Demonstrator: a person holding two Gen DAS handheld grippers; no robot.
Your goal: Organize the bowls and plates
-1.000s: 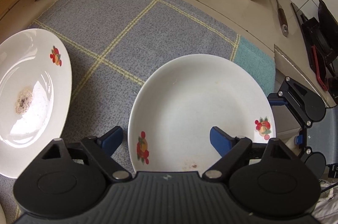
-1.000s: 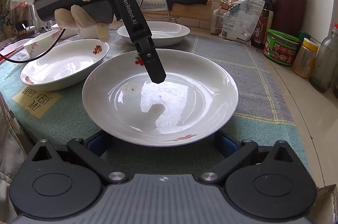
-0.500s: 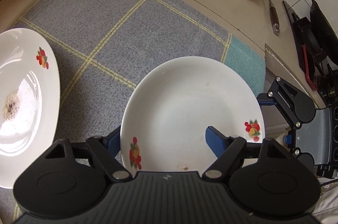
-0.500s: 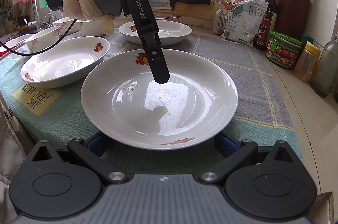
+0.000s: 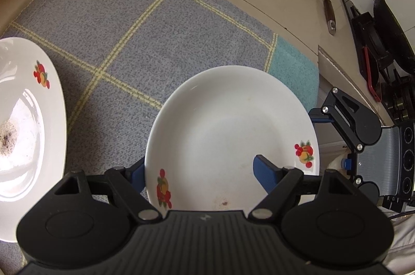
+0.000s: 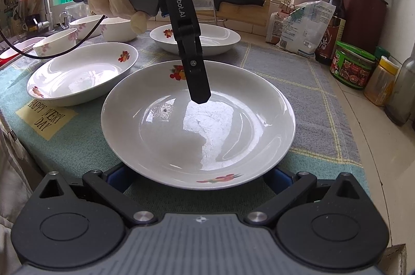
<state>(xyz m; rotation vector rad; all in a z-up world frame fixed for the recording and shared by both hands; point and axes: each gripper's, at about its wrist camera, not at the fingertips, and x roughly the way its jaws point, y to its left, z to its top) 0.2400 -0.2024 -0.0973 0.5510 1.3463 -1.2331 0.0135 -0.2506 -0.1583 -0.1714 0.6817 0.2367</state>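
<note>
Grey checked mat (image 5: 160,41): white plate (image 5: 228,124) at 6 o'clock, rim between half-open left gripper (image 5: 199,171) fingers, just narrowed, contact unclear

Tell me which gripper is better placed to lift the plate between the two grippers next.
Left, probably. The left gripper has the rim of the plate between its fingers, one outside, one inside; its jaws have just been closing. The right gripper has both fingers below the near rim.

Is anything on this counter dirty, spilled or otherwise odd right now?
Yes. The plate at left has a dark, gritty patch of residue in its well. The plate between the grippers carries faint specks near its close rim. Nothing looks broken or tipped.
</note>
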